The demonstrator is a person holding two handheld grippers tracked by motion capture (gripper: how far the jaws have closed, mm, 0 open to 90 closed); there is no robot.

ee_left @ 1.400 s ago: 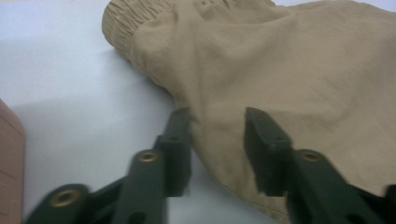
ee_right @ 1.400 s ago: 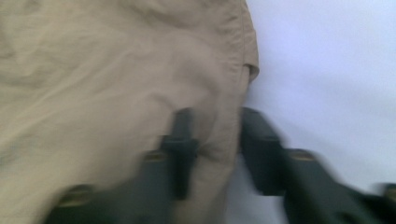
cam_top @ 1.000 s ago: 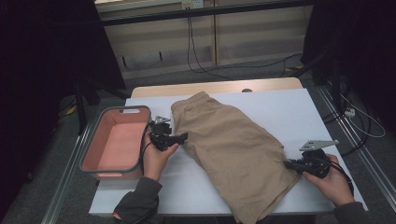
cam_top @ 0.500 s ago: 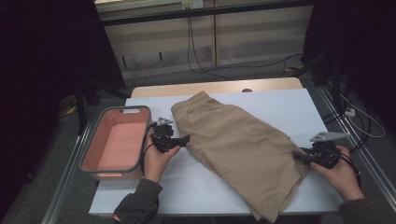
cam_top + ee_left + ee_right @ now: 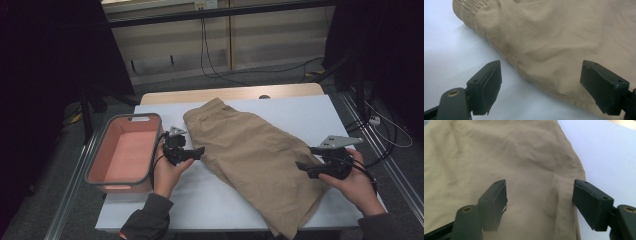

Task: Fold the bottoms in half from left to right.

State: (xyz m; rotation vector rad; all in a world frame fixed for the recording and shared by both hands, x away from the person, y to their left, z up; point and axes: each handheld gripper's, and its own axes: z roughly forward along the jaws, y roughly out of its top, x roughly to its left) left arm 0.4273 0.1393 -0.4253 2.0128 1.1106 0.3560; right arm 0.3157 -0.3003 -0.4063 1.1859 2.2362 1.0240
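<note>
The beige folded cotton shorts (image 5: 252,162) lie diagonally across the middle of the white table (image 5: 345,115). Both jaws are wide apart: the left gripper (image 5: 192,151) at one long edge, the right gripper (image 5: 309,162) at the opposite, probably for pinching both sides.

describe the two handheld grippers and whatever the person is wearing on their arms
Both the left gripper and the right gripper are black, each with two blocky, flat-faced jaws carrying small screw holes, and brass-coloured pivots lower down. A grey three-cornered plate tops the right one; a smaller grey plate sits on the left. A black cable loops from the left gripper. The left sleeve is dark grey with a reddish cuff edge.
</note>
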